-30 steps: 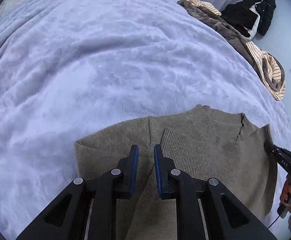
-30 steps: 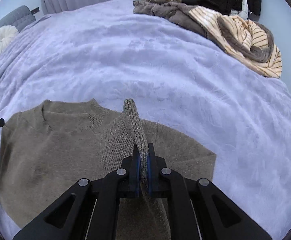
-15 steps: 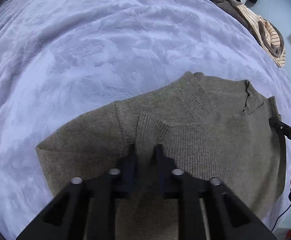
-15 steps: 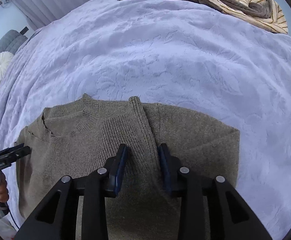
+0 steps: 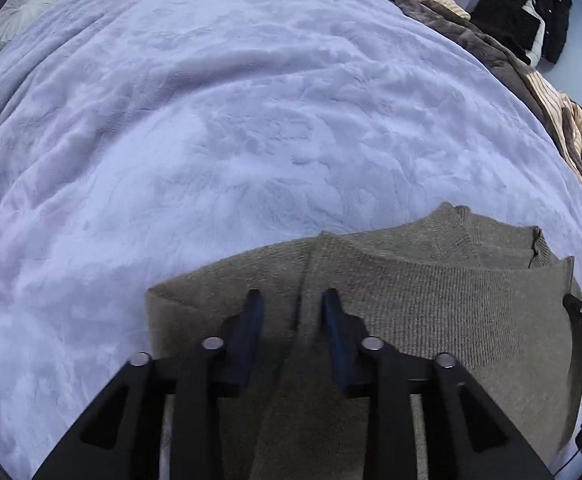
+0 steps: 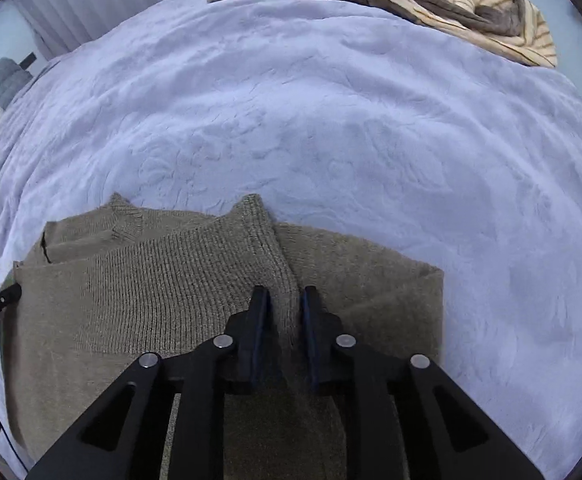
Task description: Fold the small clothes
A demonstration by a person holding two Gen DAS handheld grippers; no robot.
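Olive knit sweater (image 6: 139, 304) — sleeves folded in (flat)

— What do we see of our left tongs (image 5: 291, 300)?
— Matte black arms with triangular cut-outs, silver round screws (image 5: 213, 344) and dark blue pads (image 5: 253, 320).
— And our right tongs (image 6: 283, 300)?
— We find the same build, and a thin black cable (image 5: 567, 465) trails below.
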